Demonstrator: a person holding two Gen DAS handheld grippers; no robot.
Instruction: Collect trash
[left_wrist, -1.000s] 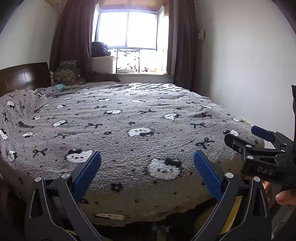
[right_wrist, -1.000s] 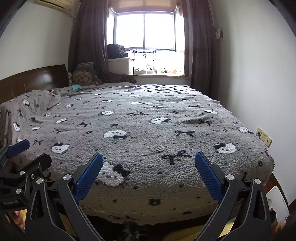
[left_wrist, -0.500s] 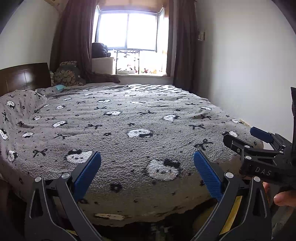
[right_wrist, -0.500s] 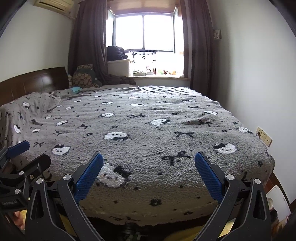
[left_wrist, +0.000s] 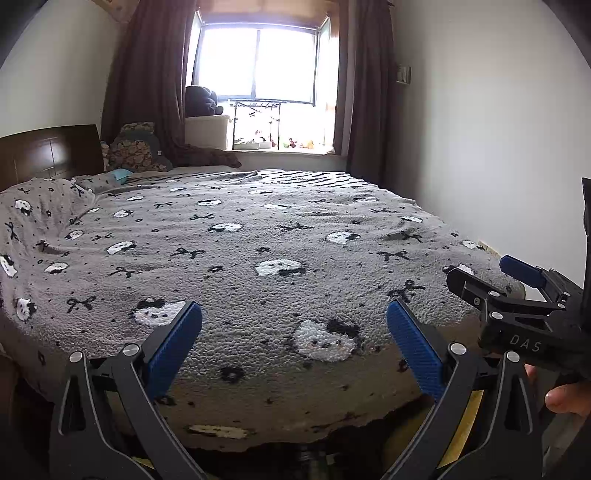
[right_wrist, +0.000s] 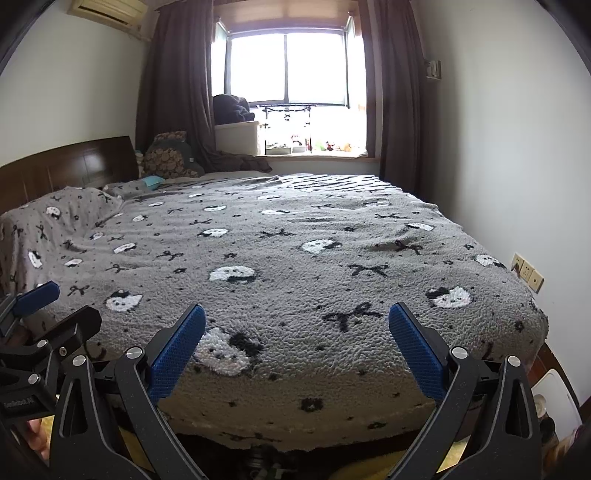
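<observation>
Left gripper (left_wrist: 294, 345) held at the foot of the bed, blue pads (left_wrist: 173, 345) wide apart, nothing between them. Right gripper (right_wrist: 295, 347) same pose just beside it, fingers spread wide, nothing gripped. Each shows in the other's view: the right one at the right edge of the left wrist camera with a bit of the holder's hand (left_wrist: 565, 397) on its grip, the left one at the lower left of the right wrist camera. Both hang just short of the bed edge, above dark floor and a yellowish strip under the overhang. Grey fleece blanket (right_wrist: 295, 258) with white cat faces and black bows covers the whole bed, draped over the near edge. No obvious trash on the blanket; a small teal item (right_wrist: 152, 180) lies far up near the pillow, cannot tell what it is. Pillow (right_wrist: 59, 218) under the same print at far left, dark wooden headboard (right_wrist: 70, 170) behind it. Wall sockets (right_wrist: 526, 271) low on the right wall. Patterned cushion (right_wrist: 166, 157) in the far corner. White box (right_wrist: 236, 138) with dark clothing on the sill, bright window (right_wrist: 288, 68), brown curtains (right_wrist: 177, 85) either side, air conditioner (right_wrist: 107, 11) top left.
</observation>
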